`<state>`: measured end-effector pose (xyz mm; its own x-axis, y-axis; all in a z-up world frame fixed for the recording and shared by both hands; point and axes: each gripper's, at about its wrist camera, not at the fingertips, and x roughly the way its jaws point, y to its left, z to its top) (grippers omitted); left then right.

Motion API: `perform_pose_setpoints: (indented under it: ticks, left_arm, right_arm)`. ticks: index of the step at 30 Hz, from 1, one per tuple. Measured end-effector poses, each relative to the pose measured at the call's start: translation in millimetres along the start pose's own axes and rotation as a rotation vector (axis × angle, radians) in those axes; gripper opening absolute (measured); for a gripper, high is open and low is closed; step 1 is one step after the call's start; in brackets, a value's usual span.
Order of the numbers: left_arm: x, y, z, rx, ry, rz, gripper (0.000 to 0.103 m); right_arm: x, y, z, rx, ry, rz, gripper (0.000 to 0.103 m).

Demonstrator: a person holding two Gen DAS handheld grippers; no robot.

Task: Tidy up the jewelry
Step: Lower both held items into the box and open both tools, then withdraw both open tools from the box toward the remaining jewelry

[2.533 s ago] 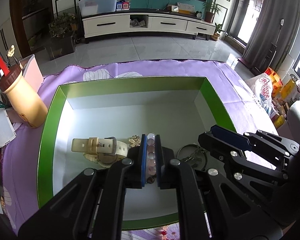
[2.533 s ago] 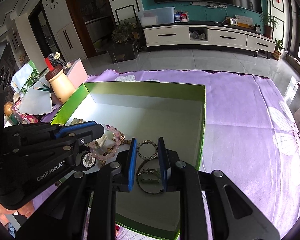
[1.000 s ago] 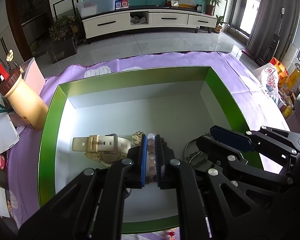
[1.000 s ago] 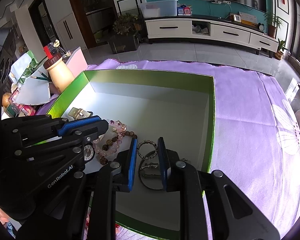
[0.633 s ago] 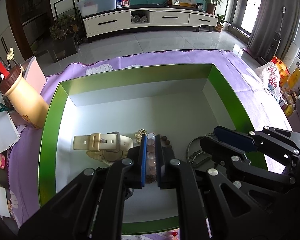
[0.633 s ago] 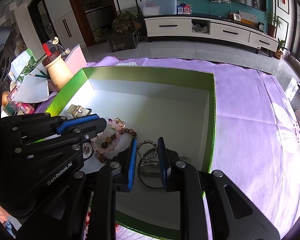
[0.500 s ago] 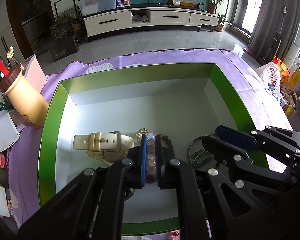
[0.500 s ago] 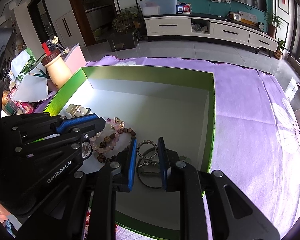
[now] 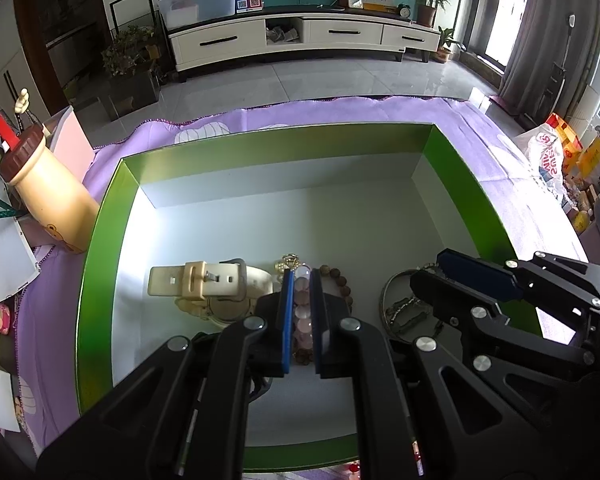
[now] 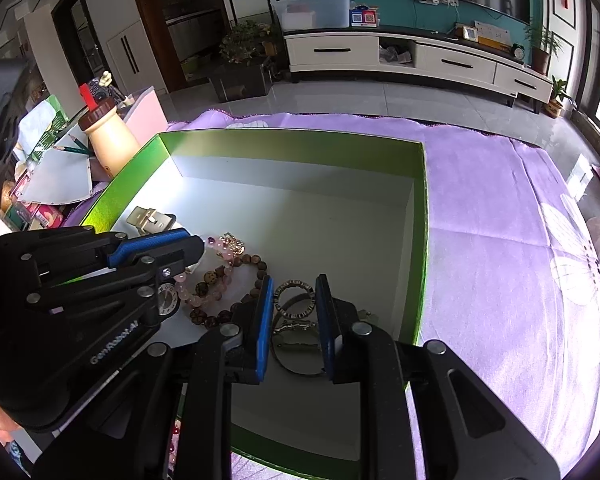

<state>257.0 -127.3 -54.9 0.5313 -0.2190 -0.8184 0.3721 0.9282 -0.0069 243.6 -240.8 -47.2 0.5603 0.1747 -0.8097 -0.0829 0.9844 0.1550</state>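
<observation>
left wrist, pink bead bracelet (image 9: 301,312) lengthwise between fingers (image 9: 287,312)

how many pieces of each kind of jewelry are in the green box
watch: 1
bead bracelets: 2, pink bracelet and brown bracelet
metal bangles: 2 that I can make out, studded bangle and plain bangle
total: 5
</observation>
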Motion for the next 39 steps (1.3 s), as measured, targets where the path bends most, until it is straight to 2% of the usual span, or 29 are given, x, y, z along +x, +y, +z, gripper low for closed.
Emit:
perform_pose_setpoints:
  ticks: [5, 7, 10, 14, 17, 18, 19, 25, 29, 33, 39]
  left_arm:
    - [0, 2, -2, -0.009, 0.002, -0.005, 0.008]
    - [-3, 3, -2, -0.015, -0.004, -0.004, 0.008]
    - [-11, 3, -3, -0.022, -0.02, -0.01, 0.017]
    - [-37, 6, -5, -0.04, -0.083, -0.039, 0.047]
    - [-56, 7, -9, -0.044, -0.128, -0.053, 0.055]
    - [-64, 10, -12, -0.05, -0.144, -0.055, 0.062]
    - [-69, 11, -14, -0.054, -0.152, -0.056, 0.064]
    - [-109, 43, -40, -0.118, -0.193, -0.053, 0.07]
    - [-128, 74, -67, -0.171, -0.193, -0.017, 0.073]
    - [-126, 94, -97, -0.204, -0.148, 0.019, 0.073]
    - [-89, 101, -146, -0.243, -0.025, 0.035, 0.073]
  right_arm:
    - [-3, -1, 0, 0.018, -0.003, 0.001, 0.024]
    - [-6, -1, -1, 0.022, -0.012, 0.01, 0.03]
    - [-14, 1, -2, 0.012, -0.029, 0.002, 0.031]
    - [-38, 0, -6, 0.013, -0.086, 0.006, 0.032]
    - [-56, -1, -13, 0.023, -0.123, 0.033, 0.032]
    - [-61, -1, -17, 0.022, -0.131, 0.037, 0.032]
    - [-67, 1, -20, 0.019, -0.137, 0.044, 0.032]
    - [-95, 8, -42, 0.003, -0.16, 0.087, 0.032]
    - [-104, 13, -63, 0.0, -0.144, 0.096, 0.032]
    - [-96, 15, -89, 0.012, -0.088, 0.09, 0.032]
    - [-67, 22, -122, 0.044, 0.011, 0.083, 0.032]
